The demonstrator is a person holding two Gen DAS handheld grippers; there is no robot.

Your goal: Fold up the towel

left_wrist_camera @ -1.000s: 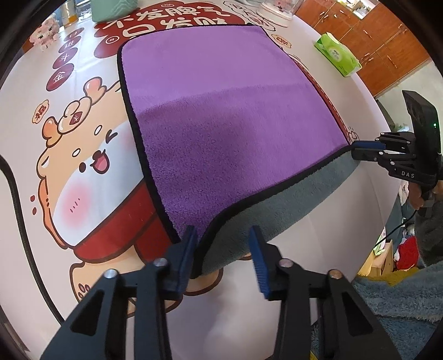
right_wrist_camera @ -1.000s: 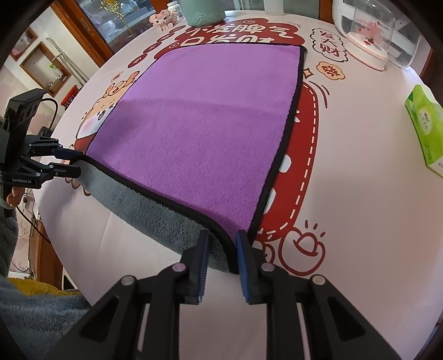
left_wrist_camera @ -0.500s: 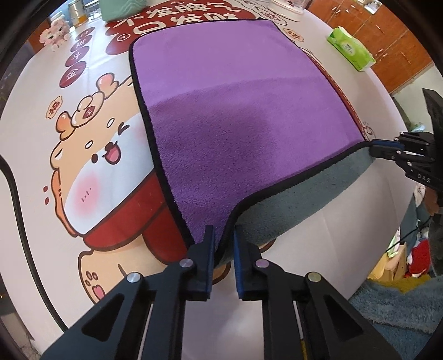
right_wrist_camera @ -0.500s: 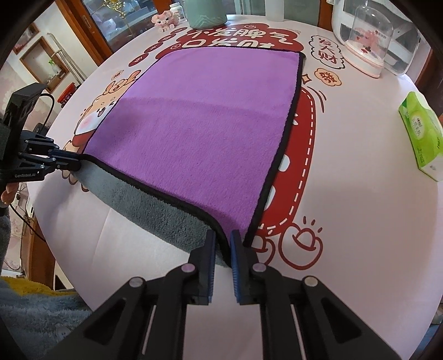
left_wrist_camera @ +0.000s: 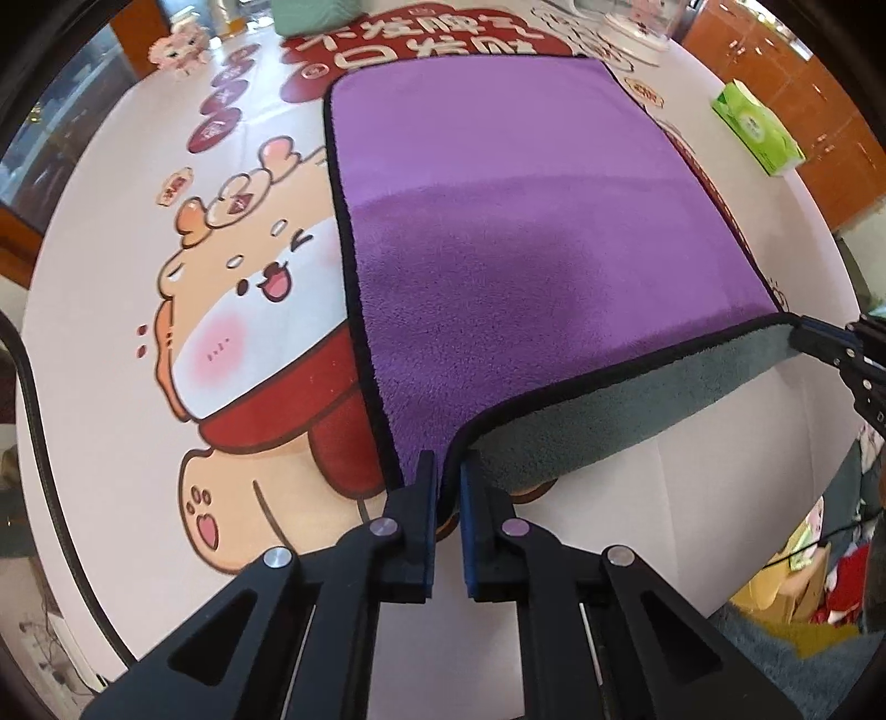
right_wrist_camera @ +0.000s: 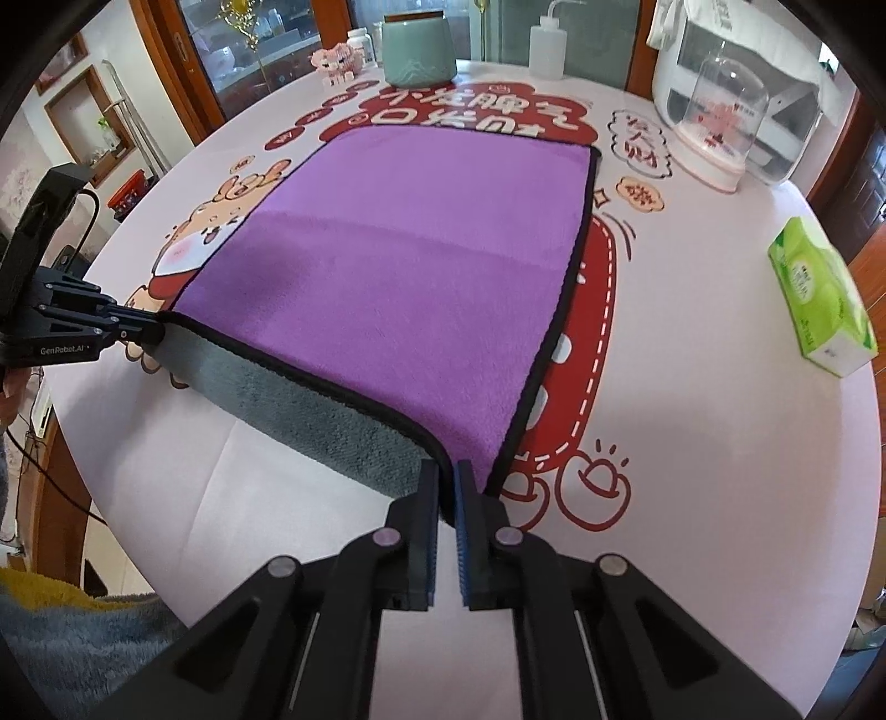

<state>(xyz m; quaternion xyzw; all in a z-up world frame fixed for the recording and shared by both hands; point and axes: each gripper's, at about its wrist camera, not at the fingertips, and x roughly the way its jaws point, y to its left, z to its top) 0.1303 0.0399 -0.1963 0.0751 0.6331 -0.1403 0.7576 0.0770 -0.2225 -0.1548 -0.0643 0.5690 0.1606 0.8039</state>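
A purple towel (left_wrist_camera: 526, 232) with a black hem and grey underside lies spread on the round table; it also shows in the right wrist view (right_wrist_camera: 410, 260). My left gripper (left_wrist_camera: 447, 471) is shut on its near left corner. My right gripper (right_wrist_camera: 447, 477) is shut on its near right corner. The near edge is lifted between them, showing the grey underside (right_wrist_camera: 310, 421). The right gripper shows at the right edge of the left wrist view (left_wrist_camera: 830, 343), the left gripper at the left edge of the right wrist view (right_wrist_camera: 111, 327).
The table (right_wrist_camera: 692, 432) has a cartoon print cloth. A green tissue box (right_wrist_camera: 819, 299) lies at the right. A clear dome on a white base (right_wrist_camera: 720, 127), a teal jar (right_wrist_camera: 418, 50) and a squeeze bottle (right_wrist_camera: 548, 44) stand at the far side.
My left gripper has closed on the near left corner. Both grippers have raised the near edge off the table, exposing more grey underside.
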